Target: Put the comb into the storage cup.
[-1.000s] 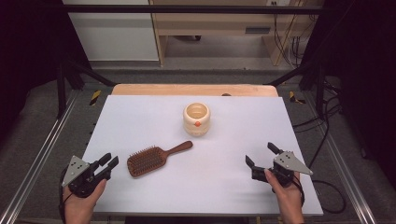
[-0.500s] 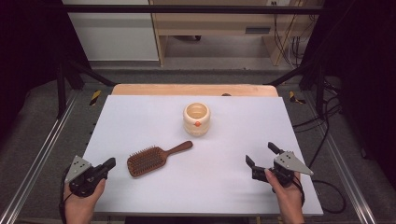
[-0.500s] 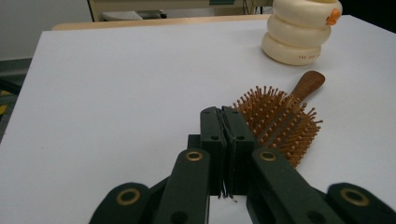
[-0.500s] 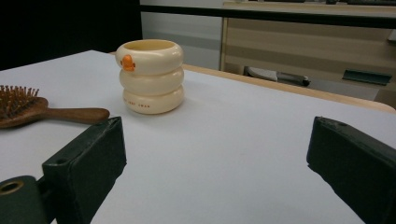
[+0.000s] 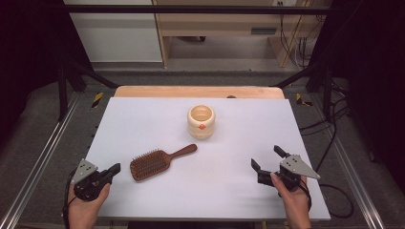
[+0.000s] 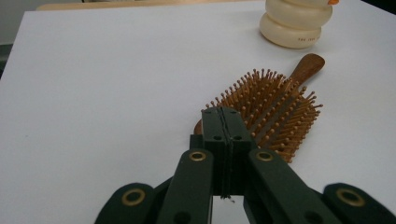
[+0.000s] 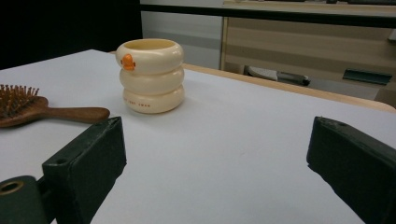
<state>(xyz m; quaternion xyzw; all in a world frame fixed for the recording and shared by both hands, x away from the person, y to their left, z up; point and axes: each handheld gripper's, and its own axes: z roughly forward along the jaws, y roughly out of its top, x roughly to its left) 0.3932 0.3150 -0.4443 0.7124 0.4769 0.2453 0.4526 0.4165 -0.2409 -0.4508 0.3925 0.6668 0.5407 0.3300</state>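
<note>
A brown wooden hairbrush (image 5: 157,162) lies bristles up on the white table (image 5: 143,124), its handle toward a cream ringed cup (image 5: 201,121) with a small orange mark. My left gripper (image 5: 114,168) rests at the front left, just left of the brush head; its jaws have just been closing and now meet with nothing between them. In the left gripper view the shut jaws (image 6: 226,116) point at the brush (image 6: 273,112), with the cup (image 6: 296,21) beyond. My right gripper (image 5: 267,157) stands open and empty at the front right. Its view shows the cup (image 7: 150,74) and the brush handle (image 7: 70,113).
A wooden strip (image 5: 198,91) runs along the table's far edge. Metal rails (image 5: 40,157) flank both sides, and cables (image 5: 329,143) lie on the floor at the right. A wooden bench (image 5: 224,24) stands behind the table.
My left gripper's jaws have come together from open to shut, gripping nothing. Both hands, the brush and the cup kept their places.
</note>
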